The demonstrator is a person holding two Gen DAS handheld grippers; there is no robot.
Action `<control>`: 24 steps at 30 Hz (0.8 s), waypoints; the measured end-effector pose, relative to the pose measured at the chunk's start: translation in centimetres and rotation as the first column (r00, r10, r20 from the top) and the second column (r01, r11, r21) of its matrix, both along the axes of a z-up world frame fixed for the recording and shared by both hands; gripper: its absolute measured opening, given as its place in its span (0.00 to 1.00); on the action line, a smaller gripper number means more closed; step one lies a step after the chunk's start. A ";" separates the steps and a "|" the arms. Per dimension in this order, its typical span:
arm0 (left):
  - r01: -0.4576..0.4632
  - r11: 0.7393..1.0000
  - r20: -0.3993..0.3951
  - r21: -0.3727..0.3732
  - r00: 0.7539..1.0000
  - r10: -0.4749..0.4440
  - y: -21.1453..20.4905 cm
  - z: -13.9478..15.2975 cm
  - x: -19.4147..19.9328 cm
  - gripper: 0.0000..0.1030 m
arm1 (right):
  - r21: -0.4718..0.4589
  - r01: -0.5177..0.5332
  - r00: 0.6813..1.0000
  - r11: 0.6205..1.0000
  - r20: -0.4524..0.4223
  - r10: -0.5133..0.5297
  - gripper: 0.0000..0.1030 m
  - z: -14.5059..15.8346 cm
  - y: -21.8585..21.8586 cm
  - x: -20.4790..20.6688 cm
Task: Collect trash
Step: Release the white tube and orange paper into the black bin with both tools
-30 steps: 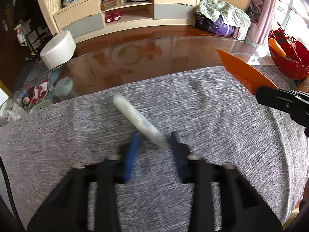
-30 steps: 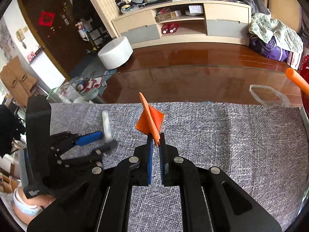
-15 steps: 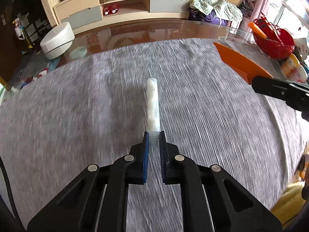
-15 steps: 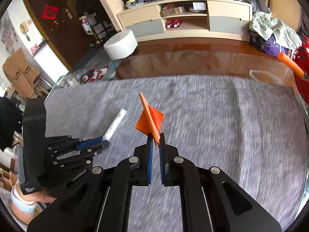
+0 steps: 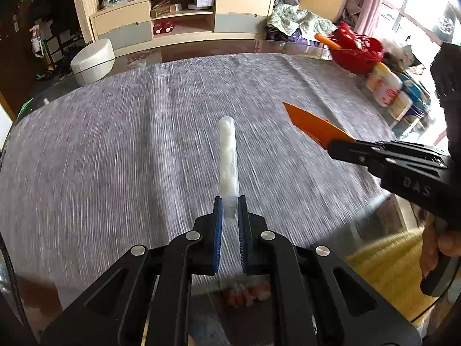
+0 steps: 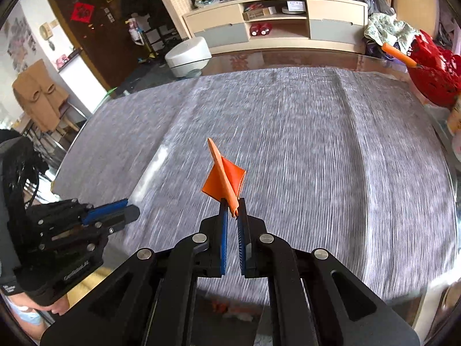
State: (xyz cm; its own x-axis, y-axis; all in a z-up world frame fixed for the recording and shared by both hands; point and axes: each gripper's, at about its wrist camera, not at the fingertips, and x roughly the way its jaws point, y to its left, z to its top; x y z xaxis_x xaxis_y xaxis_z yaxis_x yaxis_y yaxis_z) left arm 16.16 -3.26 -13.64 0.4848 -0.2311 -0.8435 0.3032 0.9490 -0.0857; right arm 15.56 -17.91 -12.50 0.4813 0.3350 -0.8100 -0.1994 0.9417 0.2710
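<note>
Left tool (image 5: 230, 210) grips white tube (image 5: 228, 155); right tool (image 6: 232, 212) grips orange scrap (image 6: 224, 177).

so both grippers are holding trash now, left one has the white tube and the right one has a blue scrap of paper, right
Not quite: the scrap in the right gripper is orange, not blue; only the gripper's pads are blue. The right wrist view shows the folded orange paper pinched at its lower end. The left gripper does hold the white tube.
</note>
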 end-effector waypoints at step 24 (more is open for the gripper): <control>0.031 0.998 -0.128 -0.052 0.991 -0.038 0.8 -8.3 -15.7 0.09 | -0.050 -0.038 0.991 0.998 -0.131 0.031 0.08 -8.1 2.4 -14.3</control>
State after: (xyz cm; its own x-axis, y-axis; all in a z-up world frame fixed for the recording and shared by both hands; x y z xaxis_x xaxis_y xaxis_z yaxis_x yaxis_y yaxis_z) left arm 0.44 -2.50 -21.96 0.3641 -0.2889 -0.8854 0.3193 0.9318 -0.1727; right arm 1.21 -15.47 -20.64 0.3599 0.3048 -0.8818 -0.1983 0.9485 0.2469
